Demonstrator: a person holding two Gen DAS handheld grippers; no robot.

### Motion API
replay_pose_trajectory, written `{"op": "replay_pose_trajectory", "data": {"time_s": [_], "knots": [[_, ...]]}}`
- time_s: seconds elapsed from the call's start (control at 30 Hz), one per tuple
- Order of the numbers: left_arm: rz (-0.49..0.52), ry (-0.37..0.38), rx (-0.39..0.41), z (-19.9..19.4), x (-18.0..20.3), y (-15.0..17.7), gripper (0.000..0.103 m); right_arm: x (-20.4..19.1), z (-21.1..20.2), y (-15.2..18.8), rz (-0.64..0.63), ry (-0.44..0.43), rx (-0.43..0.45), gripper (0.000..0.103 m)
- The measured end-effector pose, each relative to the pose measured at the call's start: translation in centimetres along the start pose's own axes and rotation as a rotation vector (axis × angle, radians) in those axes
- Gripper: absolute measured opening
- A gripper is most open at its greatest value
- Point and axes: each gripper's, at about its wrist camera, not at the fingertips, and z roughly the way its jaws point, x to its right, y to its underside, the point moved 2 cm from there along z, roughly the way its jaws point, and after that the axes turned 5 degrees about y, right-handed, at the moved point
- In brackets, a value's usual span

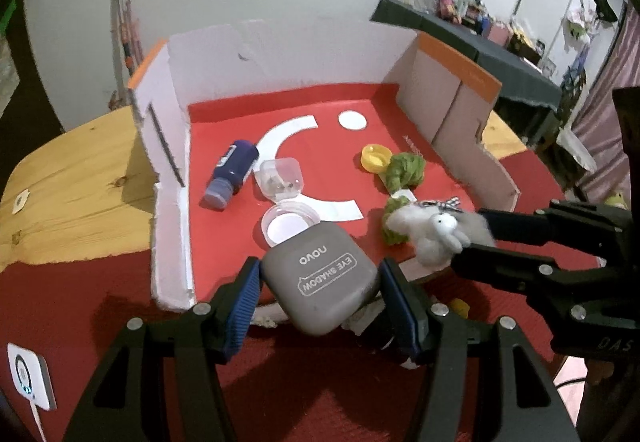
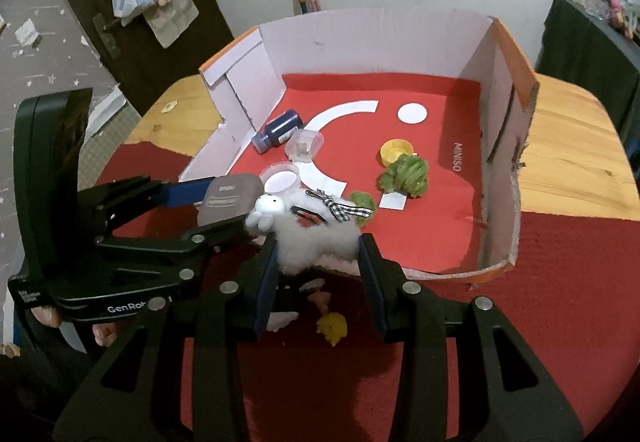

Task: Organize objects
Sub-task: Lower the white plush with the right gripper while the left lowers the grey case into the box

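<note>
Grey eye-shadow case (image 1: 322,284) is clamped across its sides by the left gripper (image 1: 320,306), held over the near edge of the red-lined box (image 1: 176,146). Fluffy sheep toy (image 2: 316,238) is pinched narrowly by the right gripper (image 2: 318,266) alongside, presumably for deposit among the items already inside.

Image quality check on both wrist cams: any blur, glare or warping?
Left wrist: heavy fisheye bend, black vignette corners; eye shadow case label sharp, far shelves soft. Right wrist: same barrel warp, box walls curve; fluffy toy slightly soft; dim warm light, no strong glare, a shadow on the white wall.
</note>
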Motion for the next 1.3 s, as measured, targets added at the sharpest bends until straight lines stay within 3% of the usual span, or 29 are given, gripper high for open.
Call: {"op": "replay_pose_trajectory", "data": {"time_s": [0.23,0.57,0.8,1.3], "knots": [[0.024,0.038,-0.089,1.8,-0.4,-0.9,0.062,0.2,1.4,-0.7,-0.04,0.03,-0.069,0.037],[0.021,0.055,-0.14,3.6,-1.0,-1.4,0.062,1.2,2.7,-1.4,-0.047,0.05,-0.114,0.037],[-0.004,0.057,-0.112,4.1,-1.6,-2.0,0.062,1.6,3.6,-1.5,-0.036,0.042,-0.123,0.037],[0.006,-0.029,-0.022,5.2,-2.1,-2.4,0.062,2.3,4.9,-1.7,0.002,0.044,-0.072,0.037]]}}
